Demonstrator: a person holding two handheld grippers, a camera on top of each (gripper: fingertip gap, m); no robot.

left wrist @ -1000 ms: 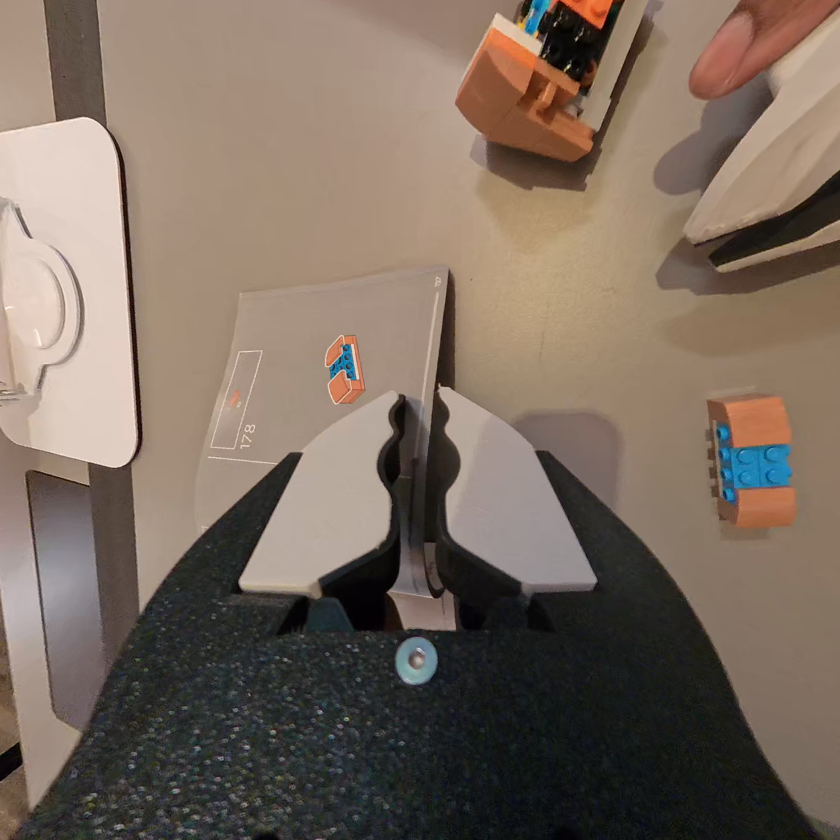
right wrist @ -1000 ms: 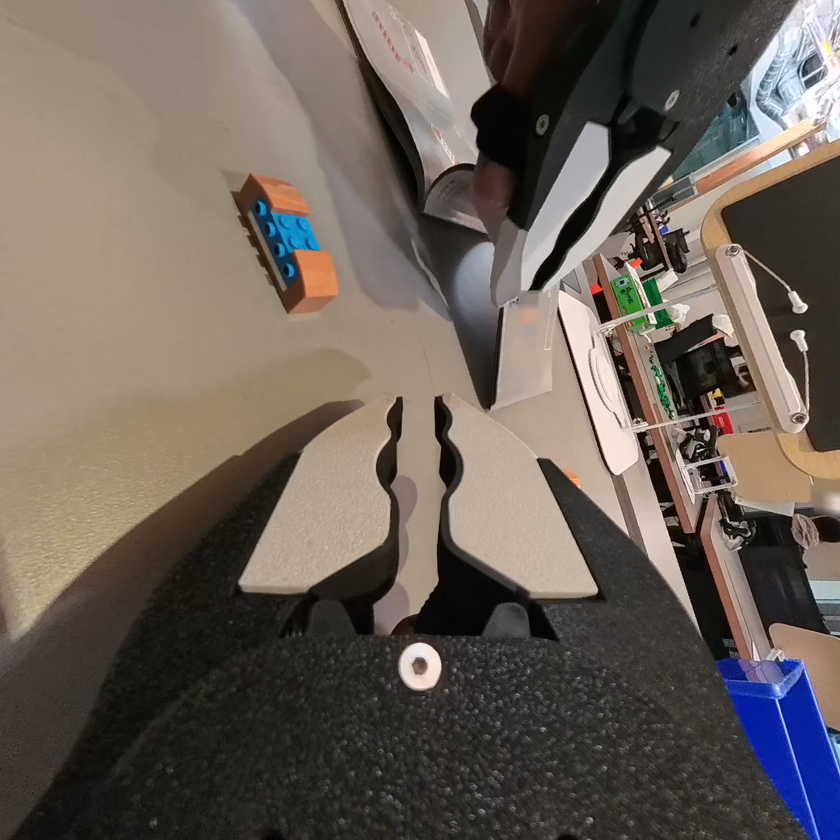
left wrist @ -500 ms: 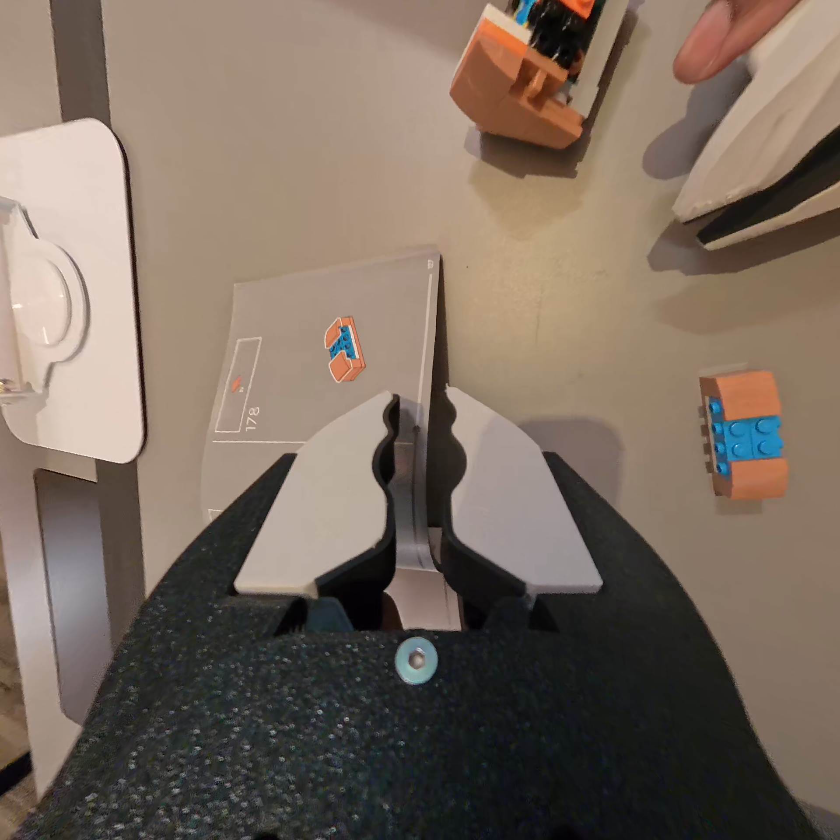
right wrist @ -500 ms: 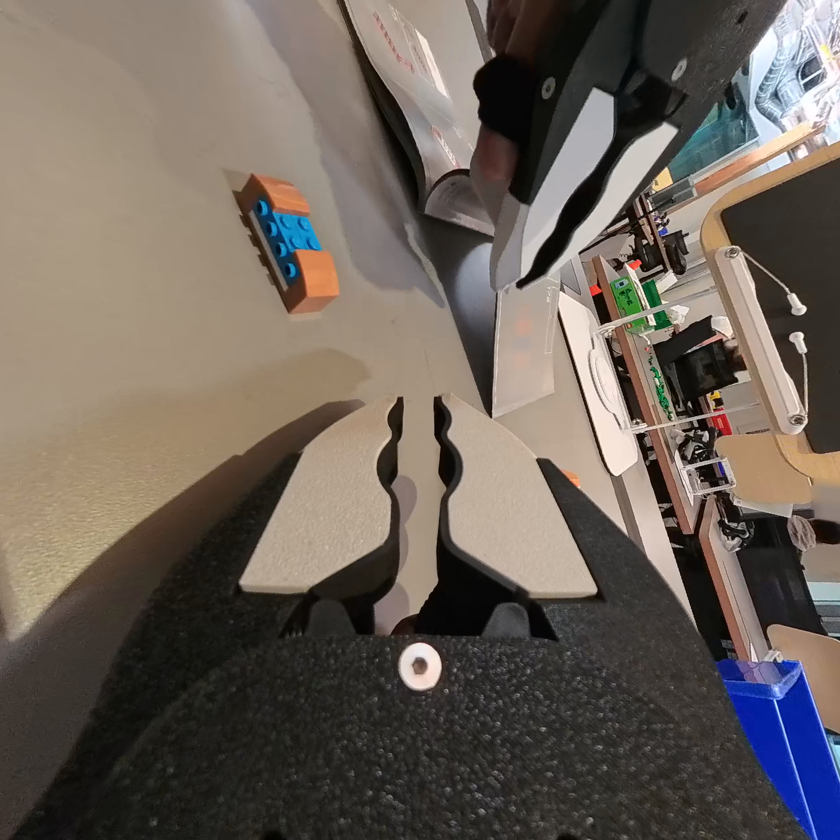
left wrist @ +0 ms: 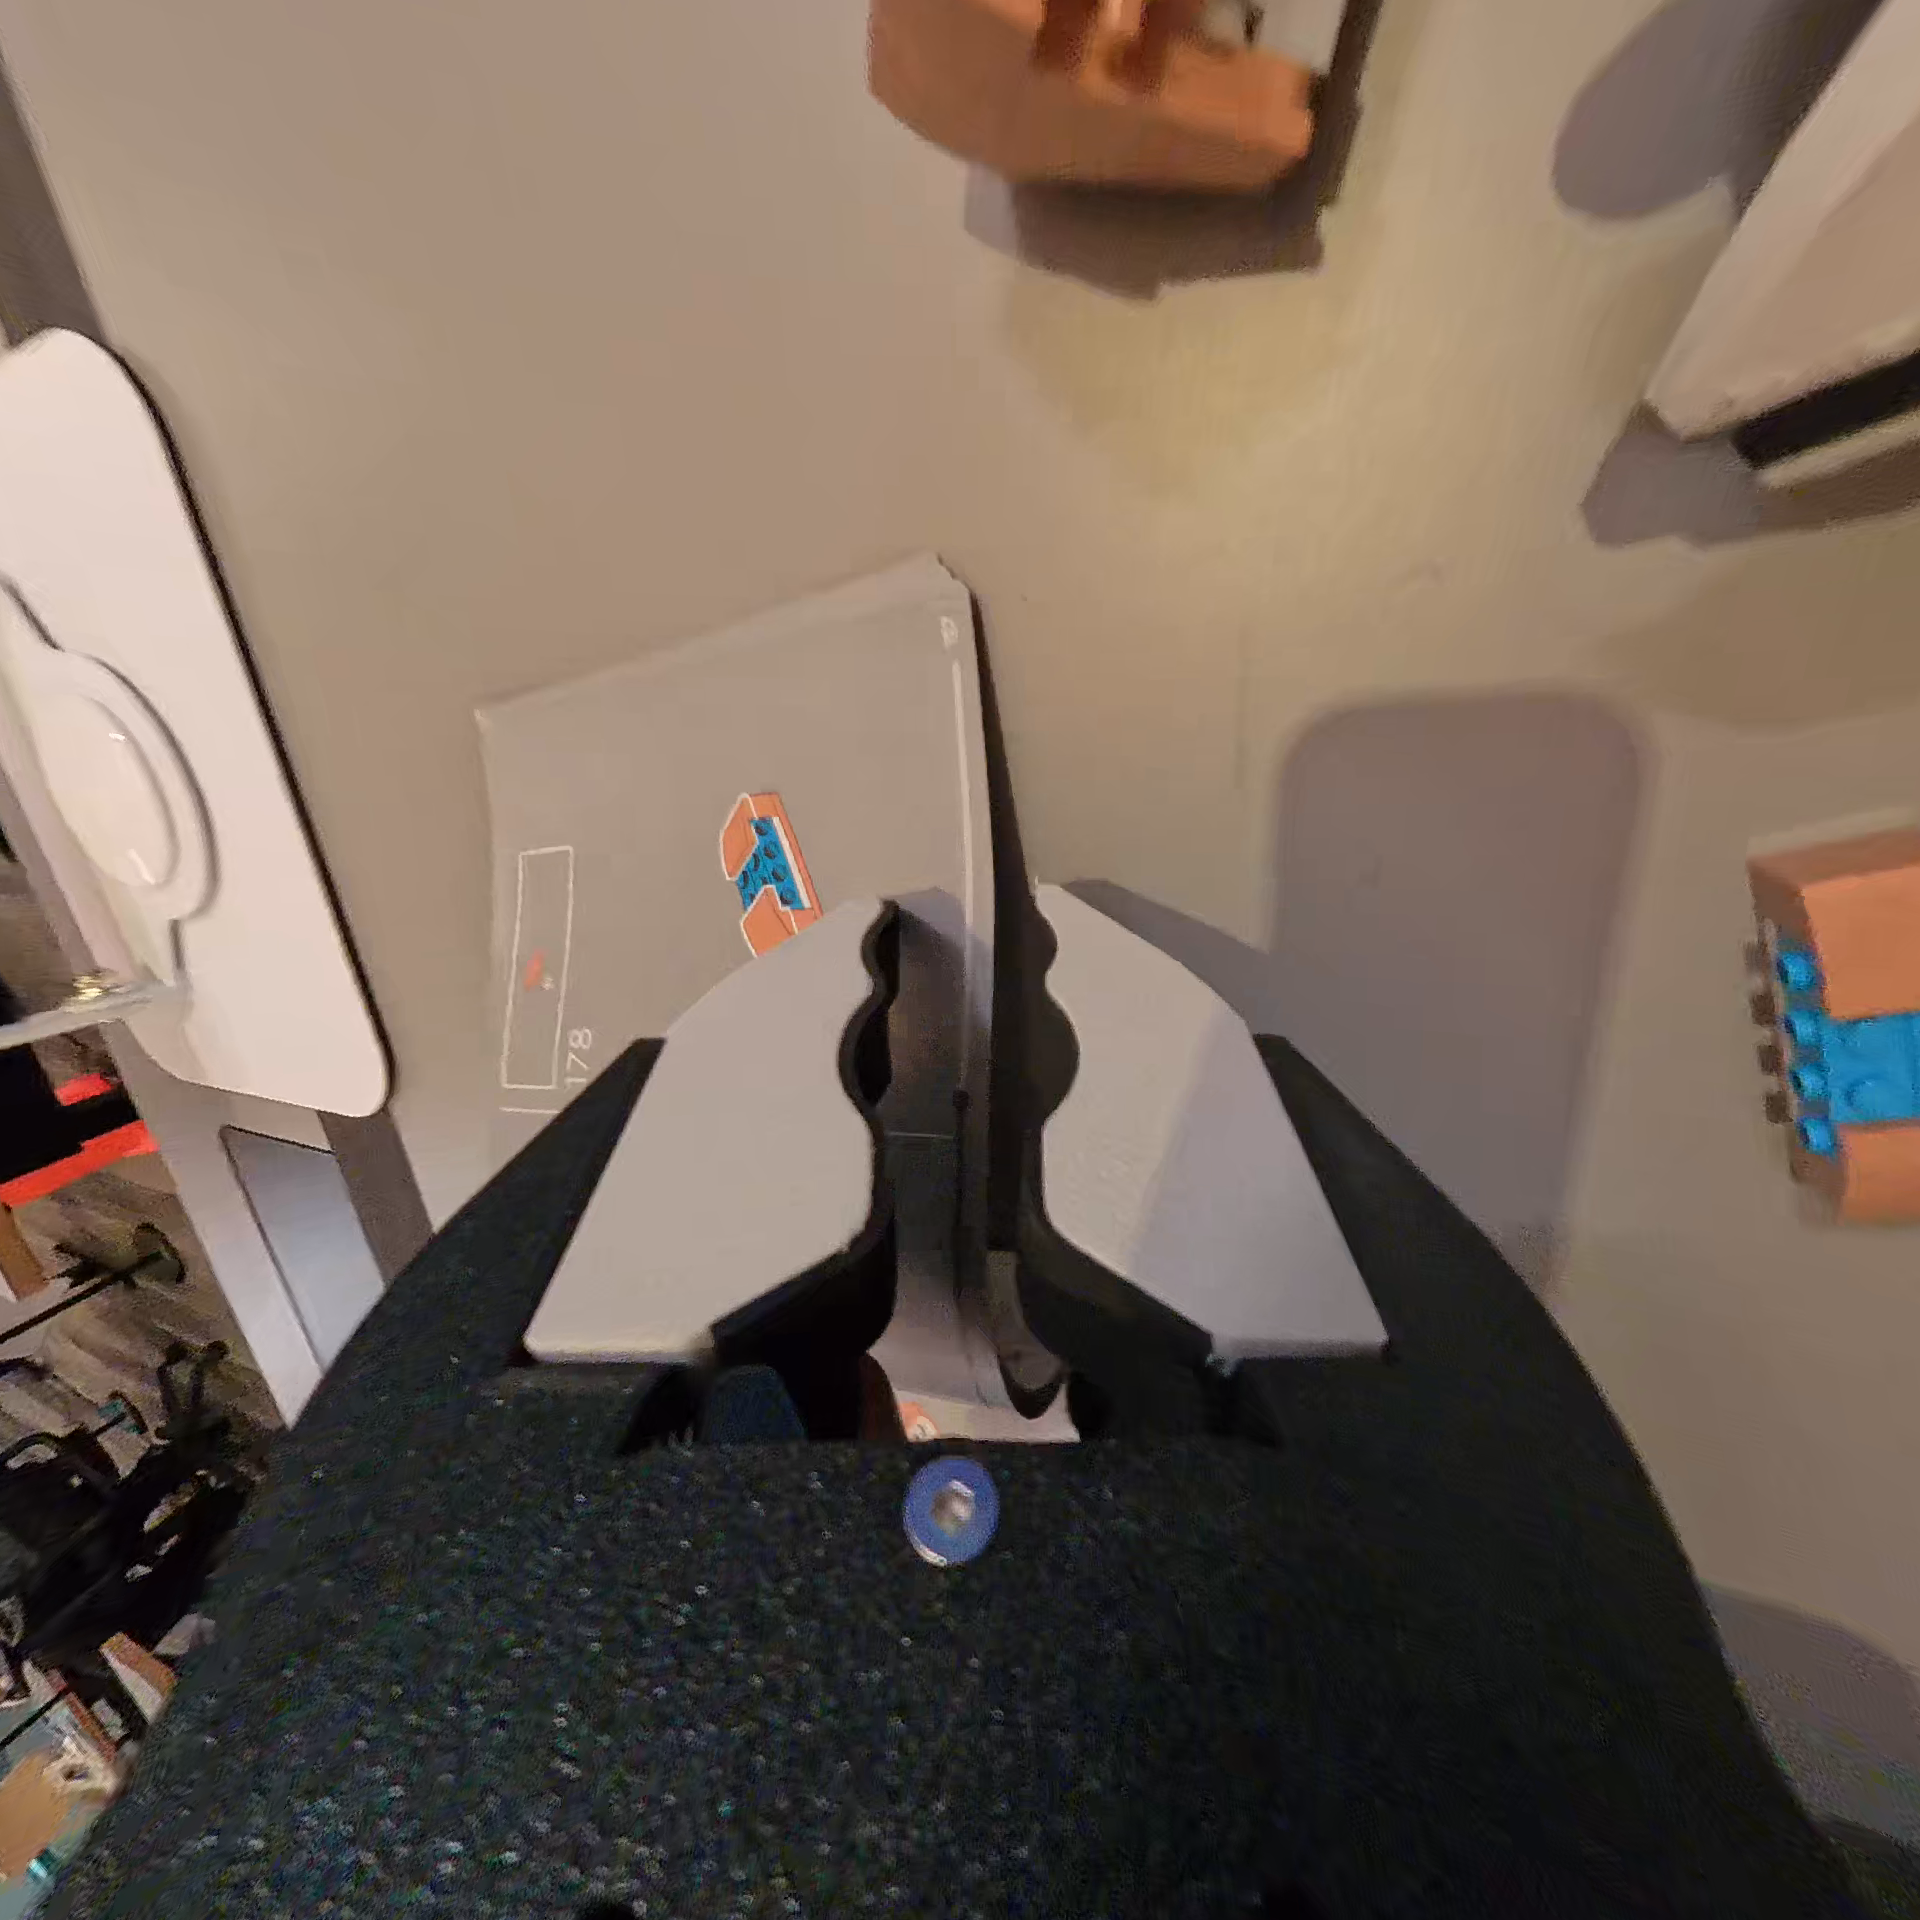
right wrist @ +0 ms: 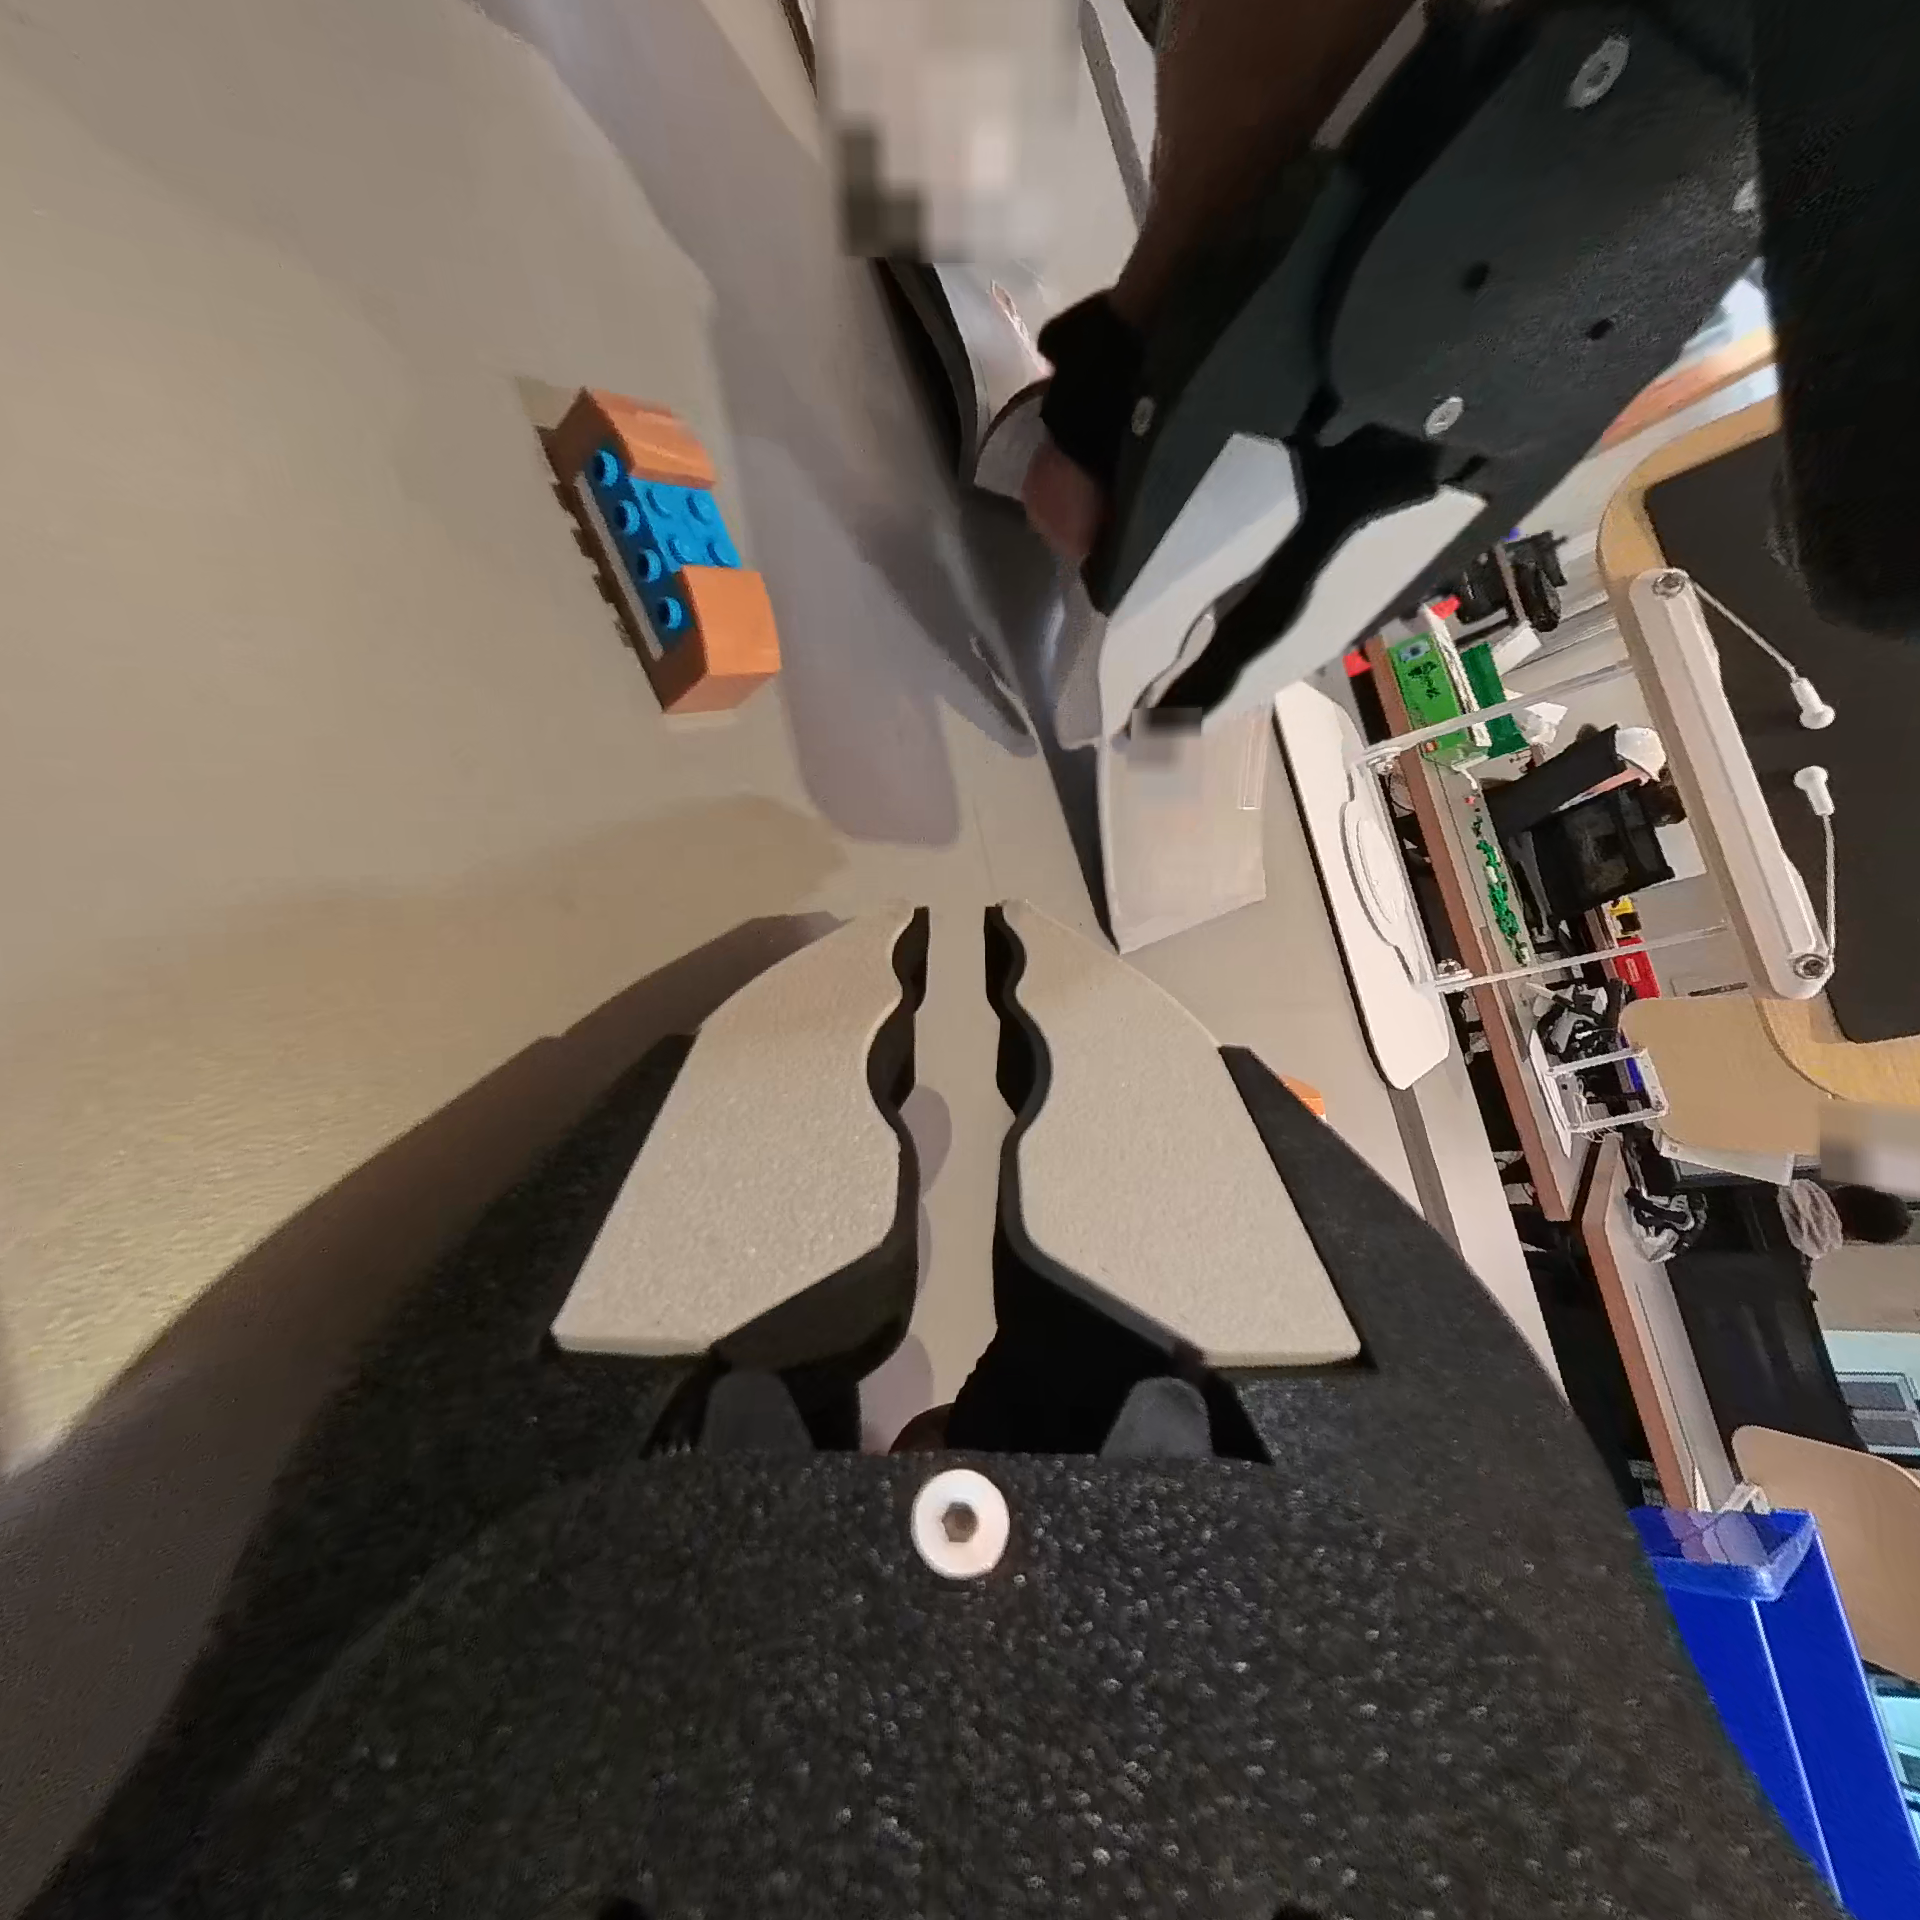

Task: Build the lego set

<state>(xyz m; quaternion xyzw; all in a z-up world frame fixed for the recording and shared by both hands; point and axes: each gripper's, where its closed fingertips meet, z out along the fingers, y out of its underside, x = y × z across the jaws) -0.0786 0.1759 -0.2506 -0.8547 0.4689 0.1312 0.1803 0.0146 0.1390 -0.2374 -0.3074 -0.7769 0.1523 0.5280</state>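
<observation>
1. Your left tool (left wrist: 961, 914) is pinching a page of the instruction booklet (left wrist: 727, 769), the sheet standing on edge between its two fingers.
2. Your right tool (right wrist: 956, 920) holds nothing; its fingers are drawn close with only a narrow slit between them, and bare worktop (right wrist: 312, 831) shows through.
3. The small brick assembly (right wrist: 665, 551), orange ends with a blue studded middle, lies on the worktop ahead and to the left of your right tool, well apart from it. Its long axis runs slantwise away from you in the right wrist view.
4. From the left tool the same assembly (left wrist: 1839, 1039) lies off to the right. That tool is busy with the page, so I judge the right tool the one to fetch it.
5. Count: one small assembly, one larger orange build (left wrist: 1091, 94) blurred at the top of the left wrist view, one booklet, two tools.
</observation>
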